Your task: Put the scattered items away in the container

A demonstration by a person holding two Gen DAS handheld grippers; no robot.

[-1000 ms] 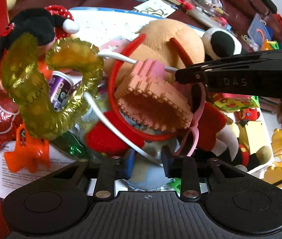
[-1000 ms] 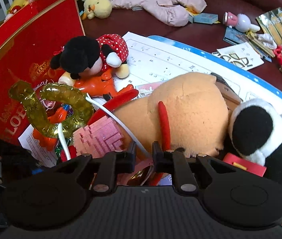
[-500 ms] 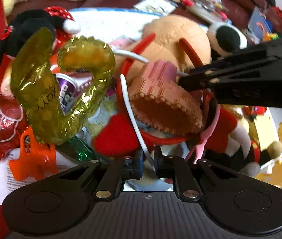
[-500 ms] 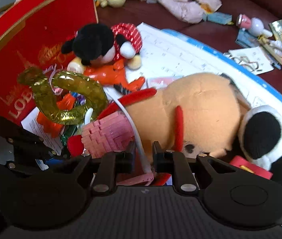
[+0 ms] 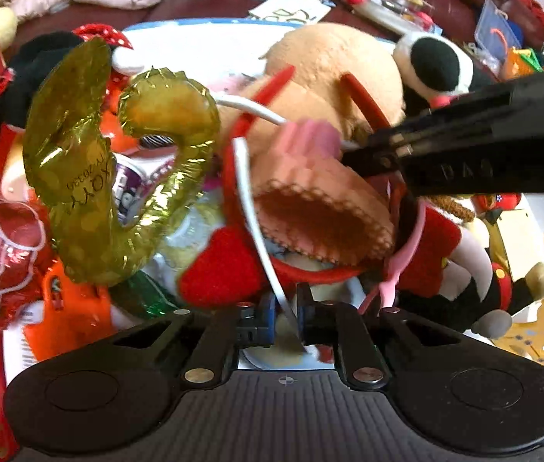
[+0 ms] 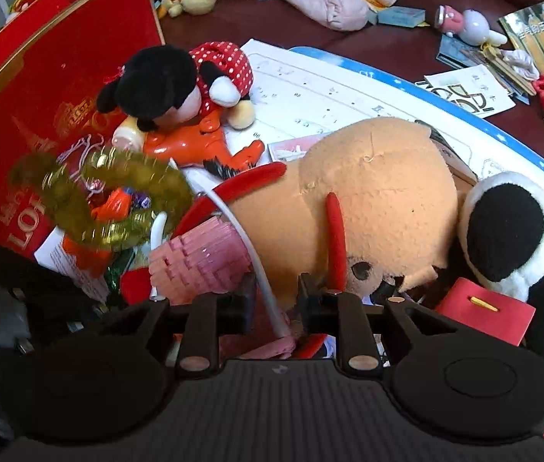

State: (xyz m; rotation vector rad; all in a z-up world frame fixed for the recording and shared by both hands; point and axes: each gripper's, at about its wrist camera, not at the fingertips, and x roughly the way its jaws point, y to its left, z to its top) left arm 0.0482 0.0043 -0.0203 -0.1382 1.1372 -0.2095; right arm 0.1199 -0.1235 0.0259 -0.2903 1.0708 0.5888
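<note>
The gold foil balloon (image 6: 99,208) is motion-blurred; the red box (image 6: 41,88) is cut off.

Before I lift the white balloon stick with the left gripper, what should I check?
1. Left gripper shut on the white stick: ok.
2. Right gripper off the stick: not ok. Its jaws are opening and the stick lies between them.
3. Stick clear of clutter: not ok. It runs right beside the pink paper heart.
4. Gold balloon free of the toy pile: cannot tell.
5. Container opening in view: cannot tell. Only one side of the red box shows.
</note>
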